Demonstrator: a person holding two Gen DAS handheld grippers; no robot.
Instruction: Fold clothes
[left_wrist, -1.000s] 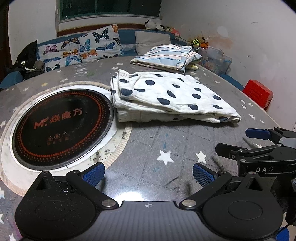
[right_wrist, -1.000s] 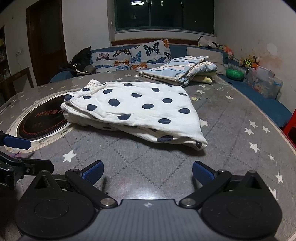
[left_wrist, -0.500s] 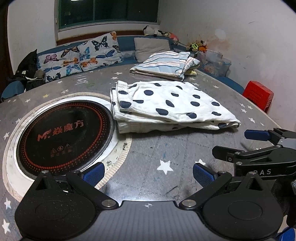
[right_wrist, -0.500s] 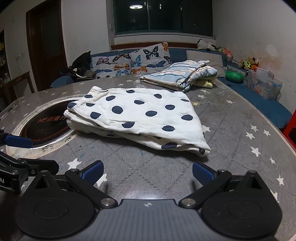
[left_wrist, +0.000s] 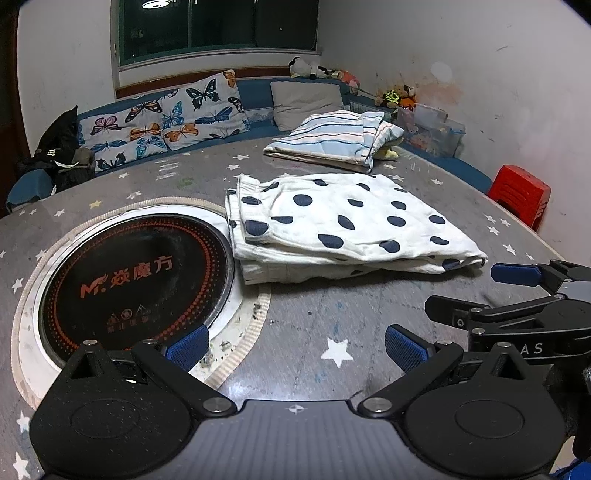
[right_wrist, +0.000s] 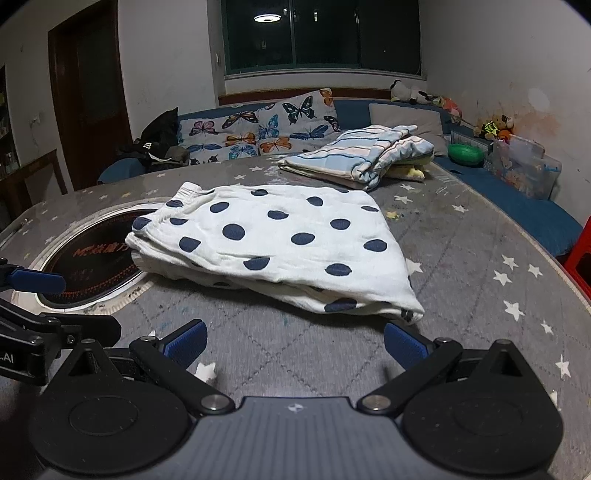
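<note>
A white garment with dark blue dots lies folded on the grey star-patterned table. Behind it rests a folded striped cloth. My left gripper hovers open over bare table in front of the dotted garment, holding nothing. My right gripper is open too, just short of the garment's near edge, empty. Each gripper shows at the side of the other's view, the right gripper at the right edge and the left gripper at the left edge.
A round black induction hob is set into the table left of the garment. A blue sofa with butterfly cushions runs behind. A red stool and a clear storage box stand at the right.
Both grippers have pulled back and risen slightly, so the views tilt up and show more of the room. The folded garments have not moved. Both stay open.
</note>
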